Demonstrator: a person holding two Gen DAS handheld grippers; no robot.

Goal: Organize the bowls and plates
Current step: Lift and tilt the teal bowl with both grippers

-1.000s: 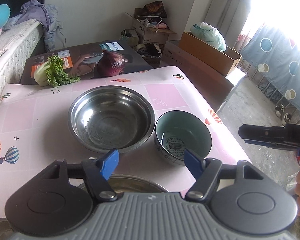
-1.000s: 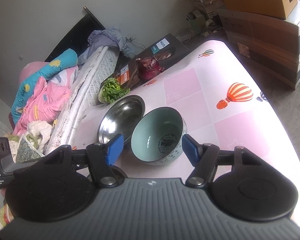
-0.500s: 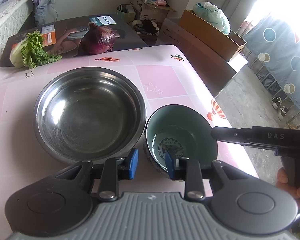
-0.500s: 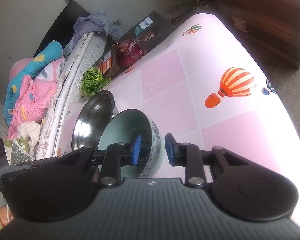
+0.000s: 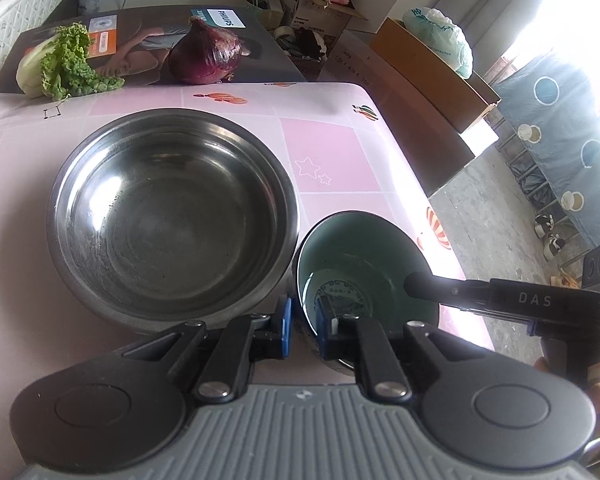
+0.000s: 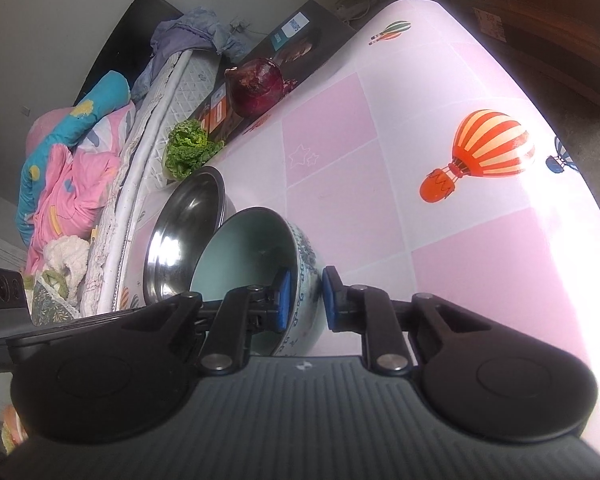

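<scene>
Daylight is pouring in from my right, blowing out the window (image 5: pixel 588 20) and washing the table (image 6: pixel 560 260) edge to white w/ glare. The steel bowl (image 5: pixel 172 220) is throwing bright reflections. My left side is sitting dimmer. Fisheye is bending the edges hard; corners are going soft, centre is staying sharp.

Our left gripper (image 5: pixel 302 322) sits at the lower centre of its view, fingers (image 5: pixel 285 326) drawn close on a bowl wall. Our right gripper (image 6: pixel 305 300) does likewise, its arm entering the left view from the right edge.
</scene>
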